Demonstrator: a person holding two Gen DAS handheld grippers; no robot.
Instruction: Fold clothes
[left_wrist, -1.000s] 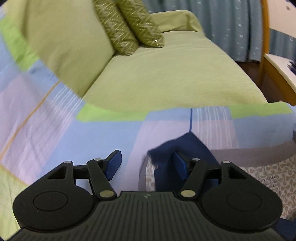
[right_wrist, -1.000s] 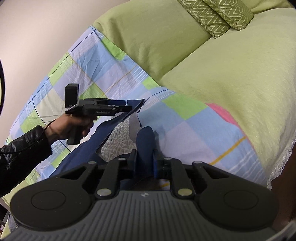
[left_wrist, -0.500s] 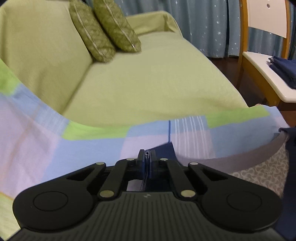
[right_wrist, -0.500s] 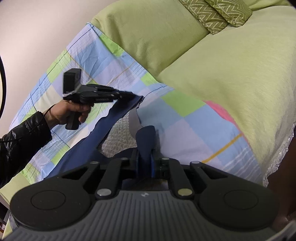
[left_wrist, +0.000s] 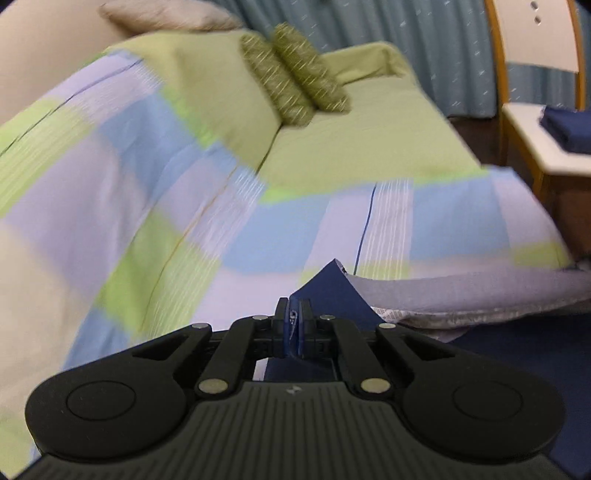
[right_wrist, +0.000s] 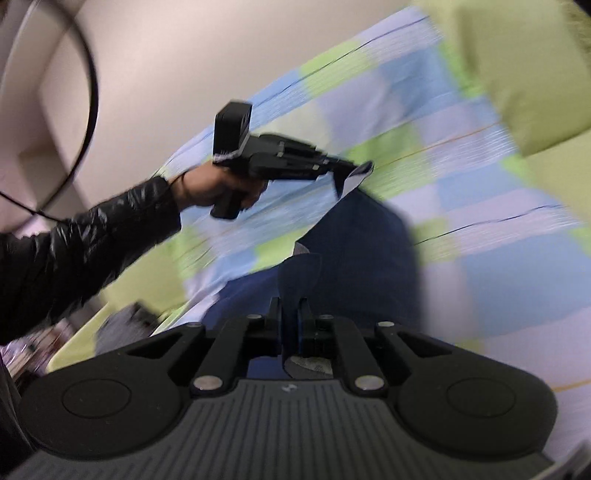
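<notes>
I have a wide yellow-green sofa ahead of me, its near part draped with a checked sheet of blue, lilac and green squares; two olive patterned cushions lean against the far backrest, and a wooden chair with a white seat stands at the far right carrying a folded dark blue pile.

The thing I am working on is a soft navy-blue garment with a pale printed lining, held up off the checked sheet between my two tools. My left gripper is clenched on one corner of it: the navy corner rises in a small peak just beyond the pads, and a grey edge of the cloth runs away to the right. From the right wrist view I see that same tool pinching the corner out at the far left, with cloth hanging below it. My right gripper is likewise closed on a fold of navy fabric that stands up between the fingers.

I judge the cloth light and limp: it sags between the two grips and will follow wherever I lead it. It looks smooth, so a shallow pinch might slip. Corners and hem edges seem the best places to hold, keeping the span taut enough to lay flat.
</notes>
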